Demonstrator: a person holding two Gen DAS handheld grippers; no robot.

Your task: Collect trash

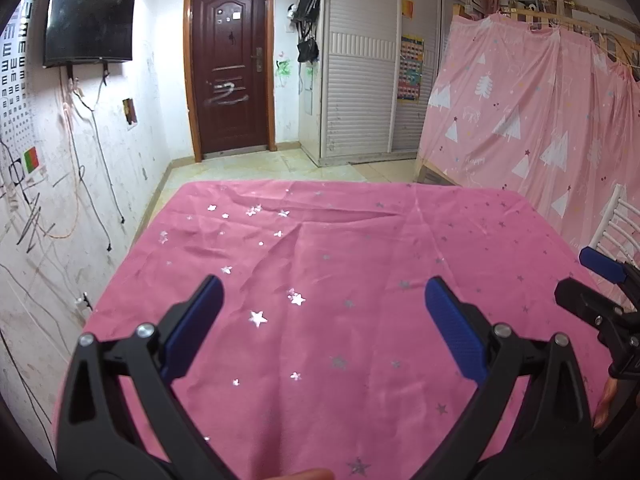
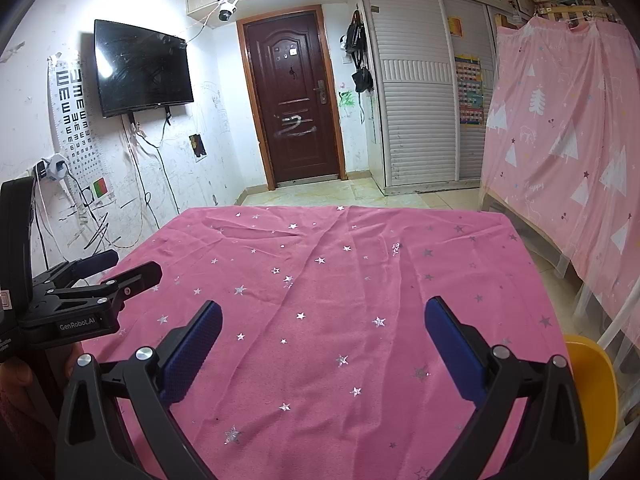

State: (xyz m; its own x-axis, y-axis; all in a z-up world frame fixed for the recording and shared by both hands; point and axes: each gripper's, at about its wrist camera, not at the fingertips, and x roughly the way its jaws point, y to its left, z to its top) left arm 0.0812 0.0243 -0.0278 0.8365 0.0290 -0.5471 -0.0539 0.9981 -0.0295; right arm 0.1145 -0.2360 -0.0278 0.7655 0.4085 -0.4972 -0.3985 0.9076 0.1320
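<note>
Both tongs hang spread wide and empty over the surface, which is draped in a pink cloth scattered with silver stars. The left tongs show their blue pads well apart with only creased cloth between them, and the right tongs stand the same way, nothing pinched in either. The two sit side by side: the right tongs show at the right edge of the left wrist view, and the left tongs at the left edge of the right wrist view. The relation that the coming move depends on cannot be settled here, because no trash shows in either view: ahead of both tongs the cloth runs bare to its far edge, with only printed stars and wrinkles on it. So neither a direction, nor a long axis, nor the nearer hand can be given for the task's thing. Just to the right of the right tongs, below the surface's edge, lies a yellow rounded object, possibly a bin or a seat; I cannot tell which. My judgement is that the trash lies outside these views, so the tongs must first swing to find it.
</note>
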